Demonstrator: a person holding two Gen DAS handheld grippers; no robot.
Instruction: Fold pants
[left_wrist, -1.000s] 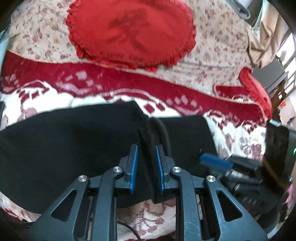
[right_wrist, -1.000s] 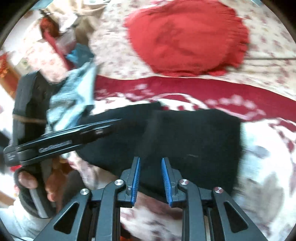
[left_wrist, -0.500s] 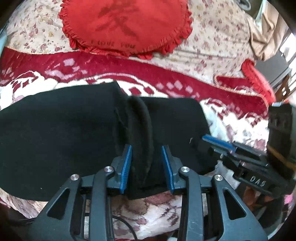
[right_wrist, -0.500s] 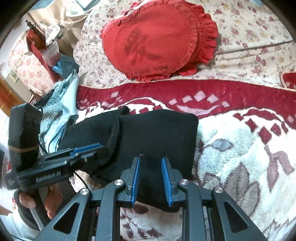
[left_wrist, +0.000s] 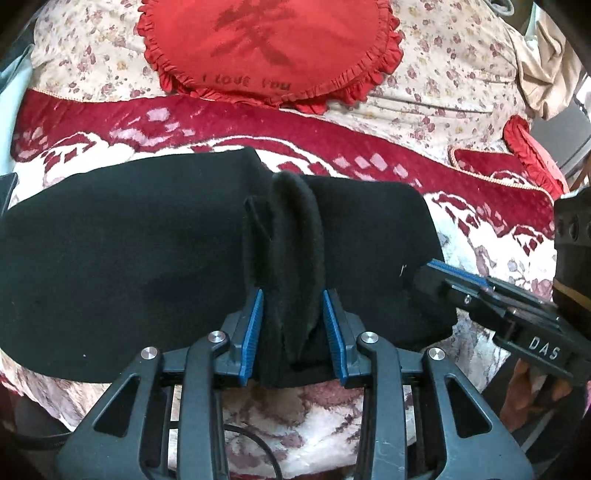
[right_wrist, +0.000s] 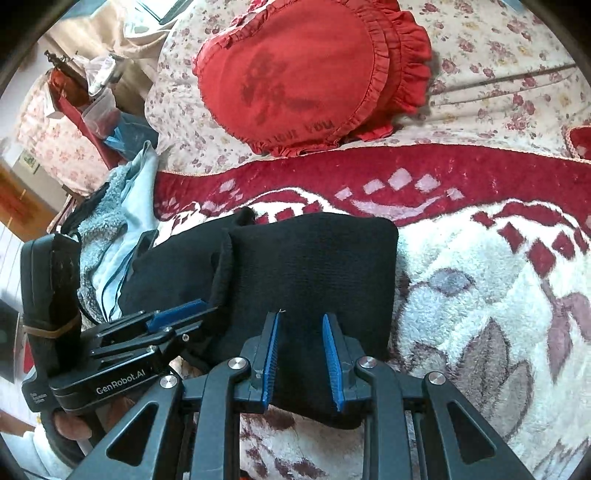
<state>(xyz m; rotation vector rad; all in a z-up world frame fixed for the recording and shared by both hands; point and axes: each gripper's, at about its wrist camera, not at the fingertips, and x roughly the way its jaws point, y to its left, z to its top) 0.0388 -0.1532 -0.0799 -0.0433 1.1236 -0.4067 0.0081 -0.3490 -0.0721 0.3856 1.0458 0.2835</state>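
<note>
Two grippers at black knit pants (left_wrist: 129, 266) folded on red-and-white plush blanket (right_wrist: 480, 295).
My left gripper (left_wrist: 293, 325), marked "GenRobot.AI", straddles a raised fold, jaws parted; my right gripper (right_wrist: 300, 354), marked "DAS", stands parted over the edge. Red frilled cushion (left_wrist: 266, 48) reads "I LOVE YOU".

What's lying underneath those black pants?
The black pants lie on a fluffy red-and-white blanket, which shows all around their edges. Whatever sits directly beneath the cloth is covered. A bunched ridge of fabric stands between the left gripper fingers.
</note>
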